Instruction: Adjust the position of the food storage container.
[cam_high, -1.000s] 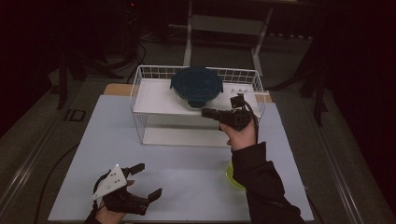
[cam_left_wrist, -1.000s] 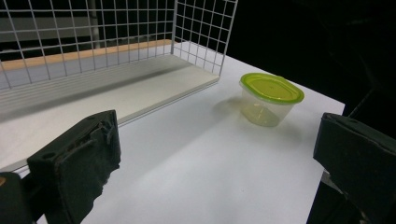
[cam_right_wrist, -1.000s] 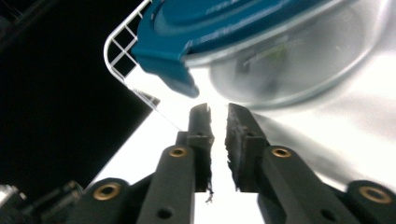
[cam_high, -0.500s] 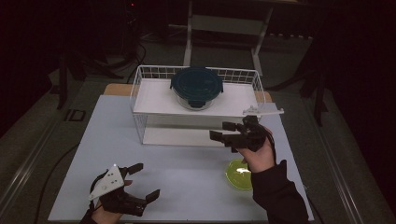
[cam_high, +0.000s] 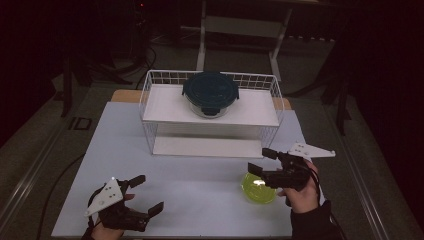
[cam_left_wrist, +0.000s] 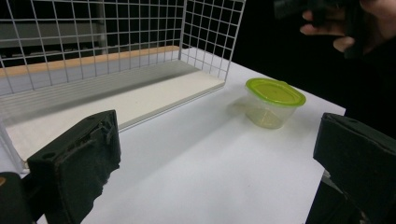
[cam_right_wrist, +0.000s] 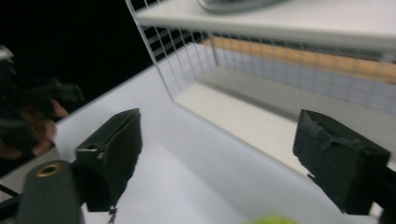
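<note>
A dark teal lidded container (cam_high: 210, 92) stands on the upper shelf of a white wire rack (cam_high: 150, 95). A small clear tub with a lime-green lid (cam_high: 257, 187) sits on the white table at the near right, upright in the left gripper view (cam_left_wrist: 274, 102). My right gripper (cam_high: 262, 161) hovers just above and behind the tub. Its jaws have just been opening and stand wide apart with nothing between them (cam_right_wrist: 226, 154). My left gripper (cam_high: 146, 195) rests open and empty at the near left (cam_left_wrist: 219, 158).
The rack's lower shelf (cam_left_wrist: 140, 93) is bare, and wire mesh walls close its sides and back. The white tabletop (cam_high: 200, 175) spreads between the two grippers. The person's right hand (cam_left_wrist: 345, 23) appears at the top right of the left gripper view.
My right gripper has come away from the dark container on the upper shelf, down and toward the near right above the green-lidded tub, and its jaws have opened. The left gripper stayed put.
</note>
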